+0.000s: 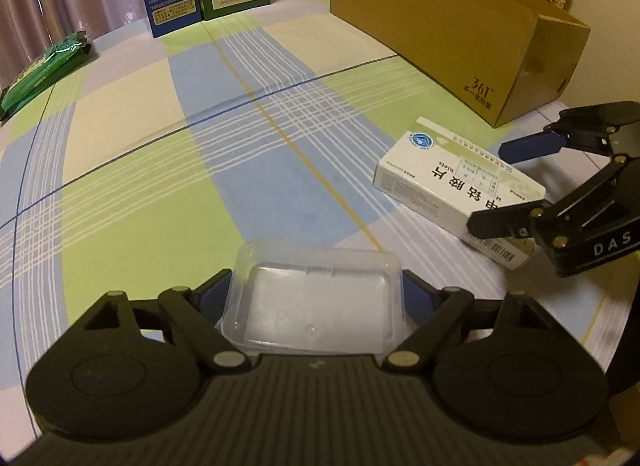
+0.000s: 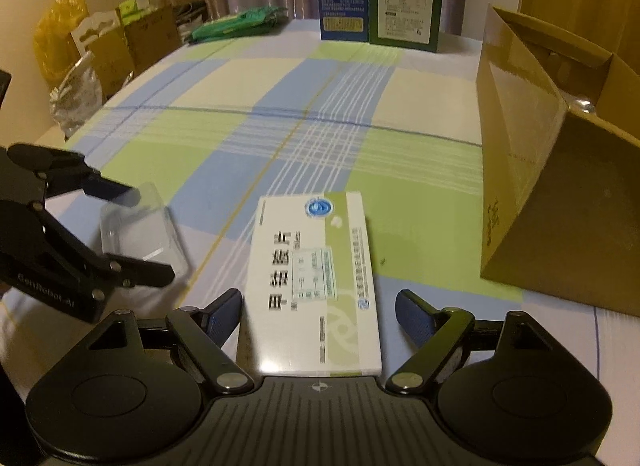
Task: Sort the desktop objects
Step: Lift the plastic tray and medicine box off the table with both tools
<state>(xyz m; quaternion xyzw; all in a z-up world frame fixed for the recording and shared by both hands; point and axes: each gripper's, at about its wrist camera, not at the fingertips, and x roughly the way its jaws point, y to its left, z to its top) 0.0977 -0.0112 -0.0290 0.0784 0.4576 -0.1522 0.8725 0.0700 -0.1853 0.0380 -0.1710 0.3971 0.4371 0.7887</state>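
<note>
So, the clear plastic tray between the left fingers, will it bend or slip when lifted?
The clear plastic tray looks thin-walled, so it probably flexes if squeezed. Glossy surface: it may slip. It seems empty, so likely very light. The left gripper closely flanks its sides.

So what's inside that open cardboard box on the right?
The right wrist view looks partly into the cardboard box: bare brown inner walls and one small shiny item near the rim. The box's near wall hides its floor, so anything lying lower cannot be seen.

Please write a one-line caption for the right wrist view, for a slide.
Right gripper open around a white medicine box on the checked tablecloth, cardboard box alongside.
</note>
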